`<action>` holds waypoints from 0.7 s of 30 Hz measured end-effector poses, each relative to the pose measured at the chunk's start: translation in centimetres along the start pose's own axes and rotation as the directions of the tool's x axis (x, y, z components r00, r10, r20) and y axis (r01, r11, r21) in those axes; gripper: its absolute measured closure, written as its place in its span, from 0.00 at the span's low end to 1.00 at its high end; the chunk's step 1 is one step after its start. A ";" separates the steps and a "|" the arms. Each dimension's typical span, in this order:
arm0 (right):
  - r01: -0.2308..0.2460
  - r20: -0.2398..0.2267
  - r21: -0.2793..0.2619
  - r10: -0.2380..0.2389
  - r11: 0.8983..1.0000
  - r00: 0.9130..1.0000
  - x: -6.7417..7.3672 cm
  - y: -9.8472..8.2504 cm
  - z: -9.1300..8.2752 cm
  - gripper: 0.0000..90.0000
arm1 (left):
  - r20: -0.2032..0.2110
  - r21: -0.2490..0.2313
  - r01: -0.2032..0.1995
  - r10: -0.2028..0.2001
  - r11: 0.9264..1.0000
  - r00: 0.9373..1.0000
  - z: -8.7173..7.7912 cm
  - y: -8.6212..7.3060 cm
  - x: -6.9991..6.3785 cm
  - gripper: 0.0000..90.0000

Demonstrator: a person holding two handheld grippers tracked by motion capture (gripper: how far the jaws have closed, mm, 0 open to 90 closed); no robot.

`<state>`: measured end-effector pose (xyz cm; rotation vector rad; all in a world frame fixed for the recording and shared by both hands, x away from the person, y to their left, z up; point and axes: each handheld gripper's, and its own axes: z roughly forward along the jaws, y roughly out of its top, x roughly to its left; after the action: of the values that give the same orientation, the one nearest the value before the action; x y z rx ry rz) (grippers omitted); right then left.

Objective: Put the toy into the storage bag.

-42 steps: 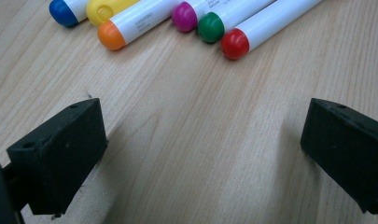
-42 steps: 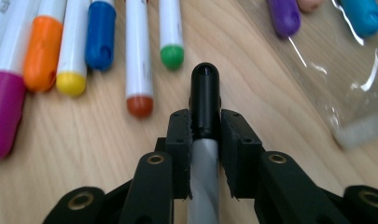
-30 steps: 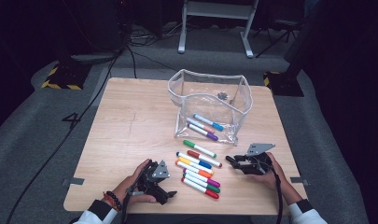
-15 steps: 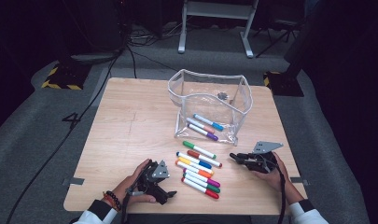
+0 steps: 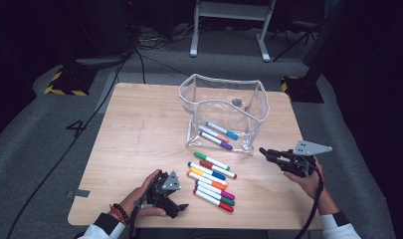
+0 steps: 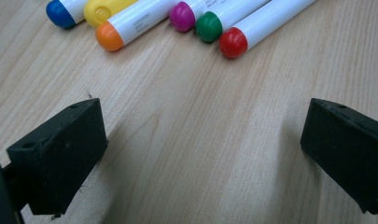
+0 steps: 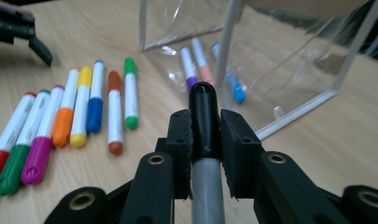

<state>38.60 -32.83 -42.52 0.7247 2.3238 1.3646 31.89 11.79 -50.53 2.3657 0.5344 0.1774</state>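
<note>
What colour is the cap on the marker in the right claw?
Black, on a grey barrel. The marker shows best in the right gripper view, pinched in the right claw.

Black-capped marker [image 7: 203,116] in my right gripper [image 7: 204,122], grey barrel, black pads. Clear pouch [image 5: 224,107], white trim, holds blue, pink and purple markers. Row just in front of pouch: green [image 5: 212,161], brown-red, blue, yellow, orange, purple, green, red caps, white barrels. Table [image 5: 139,129] light wood grain. My left gripper [image 5: 165,194] black.
</note>
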 end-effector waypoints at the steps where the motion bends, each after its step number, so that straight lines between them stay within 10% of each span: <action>1: -0.002 0.004 -0.013 0.002 1.000 1.000 -0.2 0.5 -0.4 0.82 | 0.000 0.000 0.000 0.000 1.000 1.000 0.0 0.0 0.0 0.01; 14: 0.061 0.072 -0.111 -0.053 0.992 0.996 -2.4 8.8 -3.9 0.82 | 0.001 0.000 -0.001 0.001 1.000 1.000 0.0 0.0 0.0 0.01; 21: 0.113 0.083 -0.085 -0.106 0.990 0.991 -3.1 14.2 -2.9 0.82 | 0.001 0.000 -0.001 0.001 1.000 1.000 0.0 0.0 0.0 0.01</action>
<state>43.11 -30.90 -28.56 0.6029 2.1930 1.3570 31.90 11.79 -50.53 2.3659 0.5331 0.1768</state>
